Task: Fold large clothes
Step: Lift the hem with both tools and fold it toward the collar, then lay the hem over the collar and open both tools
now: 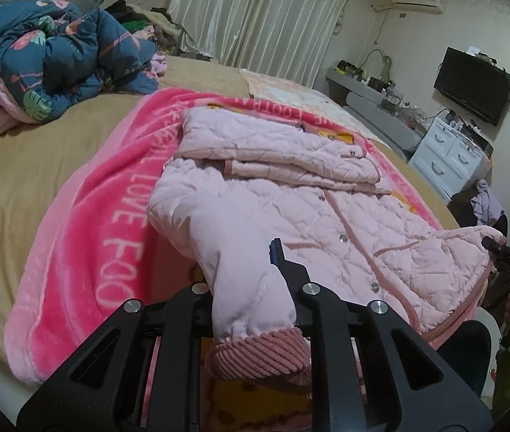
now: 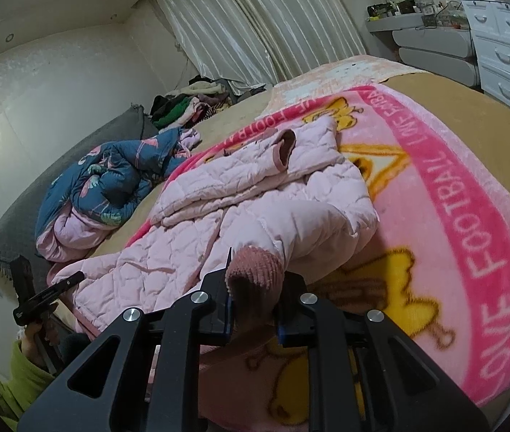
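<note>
A pale pink quilted jacket (image 1: 291,194) lies on a pink blanket (image 1: 85,216) on the bed; it also shows in the right wrist view (image 2: 219,212). One sleeve is folded across its far part. My left gripper (image 1: 247,288) is shut on the near sleeve by its ribbed cuff (image 1: 262,356). My right gripper (image 2: 255,295) is shut on a ribbed pink cuff (image 2: 255,270) of the jacket. Each gripper shows at the edge of the other's view, the right one (image 1: 507,252) by the jacket's hem and the left one (image 2: 46,295).
A crumpled blue floral quilt (image 1: 60,61) lies at the head of the bed. A pile of clothes (image 2: 190,104) sits by the curtain. White drawers (image 1: 449,154), a grey shelf and a TV (image 1: 474,86) stand beside the bed.
</note>
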A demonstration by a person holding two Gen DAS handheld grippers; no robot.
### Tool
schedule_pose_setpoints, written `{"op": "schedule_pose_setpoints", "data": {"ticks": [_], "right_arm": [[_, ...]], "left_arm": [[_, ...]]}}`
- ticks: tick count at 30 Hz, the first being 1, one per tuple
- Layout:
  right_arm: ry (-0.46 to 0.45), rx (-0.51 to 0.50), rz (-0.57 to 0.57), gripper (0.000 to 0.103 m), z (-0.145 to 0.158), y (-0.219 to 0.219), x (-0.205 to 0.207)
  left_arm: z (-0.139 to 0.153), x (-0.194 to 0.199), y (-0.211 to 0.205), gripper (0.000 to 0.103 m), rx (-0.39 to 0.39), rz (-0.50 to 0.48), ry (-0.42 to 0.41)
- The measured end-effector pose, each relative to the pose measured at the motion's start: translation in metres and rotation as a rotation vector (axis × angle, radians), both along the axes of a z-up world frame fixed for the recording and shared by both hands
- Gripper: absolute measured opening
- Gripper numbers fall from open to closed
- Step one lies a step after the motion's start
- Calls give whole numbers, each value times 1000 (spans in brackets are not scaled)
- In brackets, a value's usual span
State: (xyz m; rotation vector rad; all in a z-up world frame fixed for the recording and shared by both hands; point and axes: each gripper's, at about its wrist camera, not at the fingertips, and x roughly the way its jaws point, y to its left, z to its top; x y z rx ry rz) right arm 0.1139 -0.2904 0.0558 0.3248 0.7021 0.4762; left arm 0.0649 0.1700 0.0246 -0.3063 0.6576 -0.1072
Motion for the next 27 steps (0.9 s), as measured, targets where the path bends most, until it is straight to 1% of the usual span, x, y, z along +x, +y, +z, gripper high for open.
{"op": "schedule_pose_setpoints", "data": {"ticks": [4,8,15,22,27], "right_arm": [[-13,-2,-3,15,8,2,4],[-25,19,-8,15,16,1,10],[-50,35,-18,15,31,2,26],[-55,60,-43,14,40,0,43],[-77,54,-47,14,54,4,56]], "left_arm": [[9,5,-1,9,2,-3,-20],[17,12,1,9,2,-2,-39],[31,28,4,9,10,9,-66],[42,44,9,9,11,21,-88],[55,58,15,9,11,35,-111]]}}
